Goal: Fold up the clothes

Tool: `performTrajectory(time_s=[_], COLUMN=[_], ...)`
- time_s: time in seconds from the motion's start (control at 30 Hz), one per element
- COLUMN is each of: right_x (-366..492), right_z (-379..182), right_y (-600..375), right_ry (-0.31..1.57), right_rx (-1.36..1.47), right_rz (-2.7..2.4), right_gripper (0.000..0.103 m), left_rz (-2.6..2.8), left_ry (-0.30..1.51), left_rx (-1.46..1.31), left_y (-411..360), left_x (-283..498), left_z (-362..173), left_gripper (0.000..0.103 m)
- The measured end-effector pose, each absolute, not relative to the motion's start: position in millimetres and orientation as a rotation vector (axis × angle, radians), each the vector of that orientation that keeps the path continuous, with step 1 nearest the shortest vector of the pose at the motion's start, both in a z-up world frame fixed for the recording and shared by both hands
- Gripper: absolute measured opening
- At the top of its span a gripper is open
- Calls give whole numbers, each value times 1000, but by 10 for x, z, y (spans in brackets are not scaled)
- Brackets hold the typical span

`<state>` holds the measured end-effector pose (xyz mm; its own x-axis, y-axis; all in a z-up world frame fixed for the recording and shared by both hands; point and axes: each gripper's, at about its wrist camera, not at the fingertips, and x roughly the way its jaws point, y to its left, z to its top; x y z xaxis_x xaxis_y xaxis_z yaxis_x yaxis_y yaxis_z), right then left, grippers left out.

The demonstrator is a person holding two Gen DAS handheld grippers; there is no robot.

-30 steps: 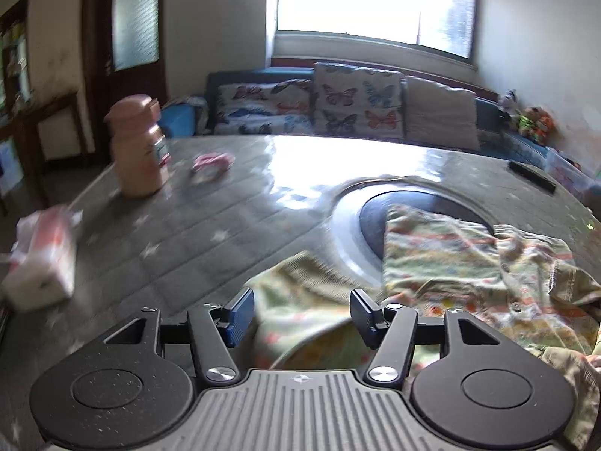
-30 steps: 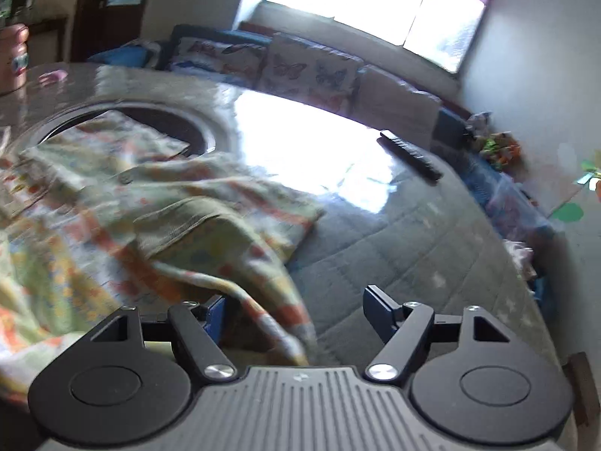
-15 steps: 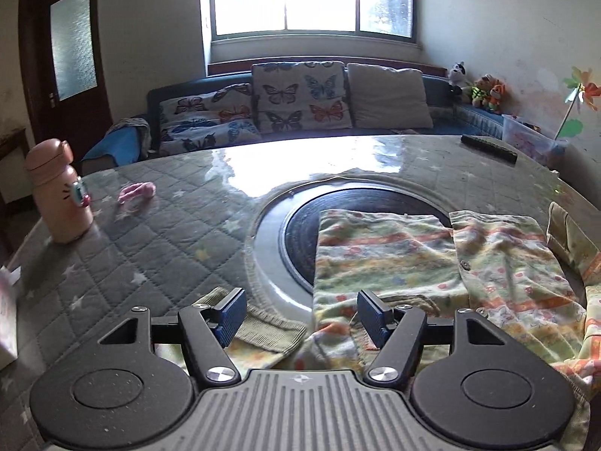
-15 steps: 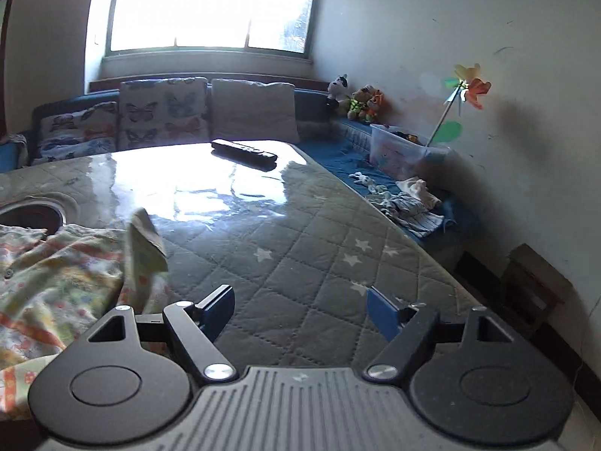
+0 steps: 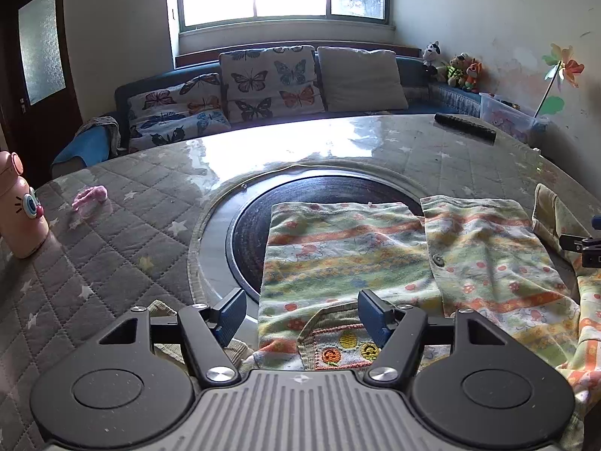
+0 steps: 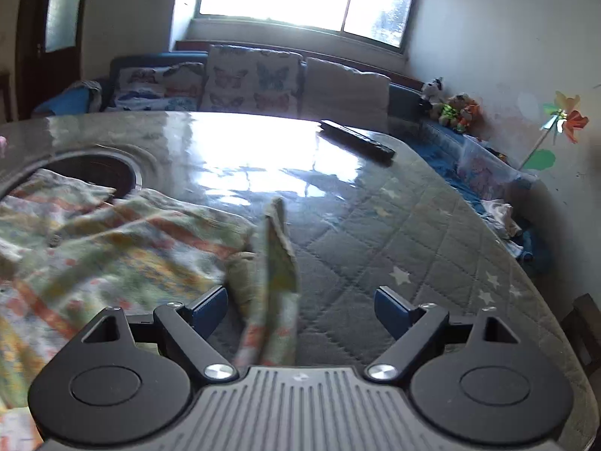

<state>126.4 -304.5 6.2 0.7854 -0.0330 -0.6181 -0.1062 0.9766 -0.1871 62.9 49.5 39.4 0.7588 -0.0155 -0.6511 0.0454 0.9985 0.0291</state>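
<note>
The patterned garment [image 5: 375, 259] lies spread from the table [image 5: 124, 248] centre to its near edge. The left claw [image 5: 302, 317] hangs spread over the collar, pinching nothing; the right claw [image 6: 300, 306] is opening around an upright sleeve fold. Pinch both at matching spots, so the fold lands square

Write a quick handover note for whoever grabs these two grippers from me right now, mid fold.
Left gripper: open, nothing pinched, poised over the collar of the patterned shirt.
Right gripper: jaws opening; the raised sleeve cuff stands between them, not pressed.
Shirt lies spread face up on the quilted table, partly over the dark round inset.
Done: body laid fairly flat.
Left: fold in both sleeves, then fold the body.
</note>
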Motion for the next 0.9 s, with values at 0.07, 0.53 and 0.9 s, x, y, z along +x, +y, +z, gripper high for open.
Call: performTrajectory(time_s=[0.07,0.53,0.9], right_x=[1266,626,974], right_z=[36,117,323], right_y=[-3174,-3963,-3454], right_ry=[679,696,618], right_rx=[-206,-141,-139], right_rz=[-14,-256,-34], right_gripper=[87,88,88], left_rz=[-29,-37,-29], left_ry=[713,728,726], left_rx=[44,55,68], left_y=[512,478,434], left_x=[646,710,882], left_z=[380,342,359], left_gripper=[69,69,69])
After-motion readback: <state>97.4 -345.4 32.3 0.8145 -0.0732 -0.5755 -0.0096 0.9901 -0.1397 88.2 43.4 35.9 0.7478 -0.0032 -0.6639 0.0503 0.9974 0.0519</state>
